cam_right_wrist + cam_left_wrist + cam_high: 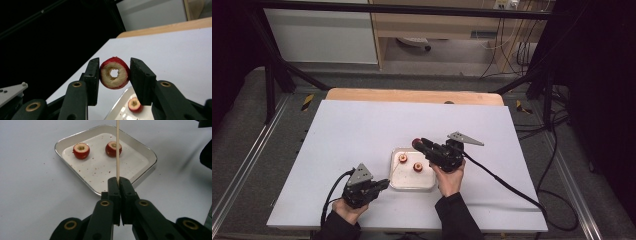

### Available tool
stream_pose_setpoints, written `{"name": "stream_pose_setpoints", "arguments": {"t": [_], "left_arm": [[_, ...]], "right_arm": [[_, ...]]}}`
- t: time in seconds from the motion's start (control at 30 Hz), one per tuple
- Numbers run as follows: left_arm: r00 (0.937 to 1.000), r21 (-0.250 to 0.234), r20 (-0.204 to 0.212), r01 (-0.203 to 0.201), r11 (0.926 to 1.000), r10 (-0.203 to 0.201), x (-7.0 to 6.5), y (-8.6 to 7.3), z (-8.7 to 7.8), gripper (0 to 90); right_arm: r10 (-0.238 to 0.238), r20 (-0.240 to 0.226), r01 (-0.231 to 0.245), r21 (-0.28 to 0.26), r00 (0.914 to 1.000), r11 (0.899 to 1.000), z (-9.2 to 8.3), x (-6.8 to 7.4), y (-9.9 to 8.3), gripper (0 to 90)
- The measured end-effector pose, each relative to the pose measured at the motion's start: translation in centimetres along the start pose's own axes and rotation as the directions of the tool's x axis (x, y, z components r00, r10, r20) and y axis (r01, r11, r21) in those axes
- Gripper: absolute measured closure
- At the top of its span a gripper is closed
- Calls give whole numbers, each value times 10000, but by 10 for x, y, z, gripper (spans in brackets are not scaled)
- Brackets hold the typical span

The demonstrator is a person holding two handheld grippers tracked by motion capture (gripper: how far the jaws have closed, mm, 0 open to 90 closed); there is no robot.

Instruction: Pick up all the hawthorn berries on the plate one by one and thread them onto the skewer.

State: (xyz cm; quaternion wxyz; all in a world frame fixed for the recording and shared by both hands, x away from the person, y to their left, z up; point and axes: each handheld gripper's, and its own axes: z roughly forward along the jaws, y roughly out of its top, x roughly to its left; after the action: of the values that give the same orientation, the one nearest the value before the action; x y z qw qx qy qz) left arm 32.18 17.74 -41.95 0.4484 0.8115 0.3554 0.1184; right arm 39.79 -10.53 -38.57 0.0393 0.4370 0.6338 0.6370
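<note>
— Fruit with a hole: where is it?
— Pinched in the right gripper, above the tray.
— And the stick?
— The left gripper pinches it, at eight o'clock from the fruit, pointing toward it.

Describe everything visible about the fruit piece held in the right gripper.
The fruit piece is a small round slice with glossy red skin and pale, slightly browned flesh. A clean round hole runs through its core. It is held off the table, cut face toward the camera, pinched at its skin on both sides by the right gripper's black fingers. Nothing else touches it. In the high view it sits above the tray's far right corner.
</note>
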Motion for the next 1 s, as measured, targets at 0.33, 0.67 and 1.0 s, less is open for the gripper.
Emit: {"name": "stream_pose_setpoints", "arguments": {"t": [0.33, 0.67, 1.0], "left_arm": [[9980, -212, 108, 632, 9978, -630, -5, 6, 5, 883], [9973, -613, 29, 730, 9955, -729, -11, 9, 6, 882], [9975, -742, -17, 704, 9948, -707, -12, 10, 5, 882]], "right_arm": [[-23, -315, -24, -1488, 9995, 9889, 5, 6, -10, 613], [433, -620, -562, -2240, 9971, 9730, 9, 6, -13, 614], [1307, -1225, -1562, -2301, 9838, 9606, 13, 4, -15, 615]]}}
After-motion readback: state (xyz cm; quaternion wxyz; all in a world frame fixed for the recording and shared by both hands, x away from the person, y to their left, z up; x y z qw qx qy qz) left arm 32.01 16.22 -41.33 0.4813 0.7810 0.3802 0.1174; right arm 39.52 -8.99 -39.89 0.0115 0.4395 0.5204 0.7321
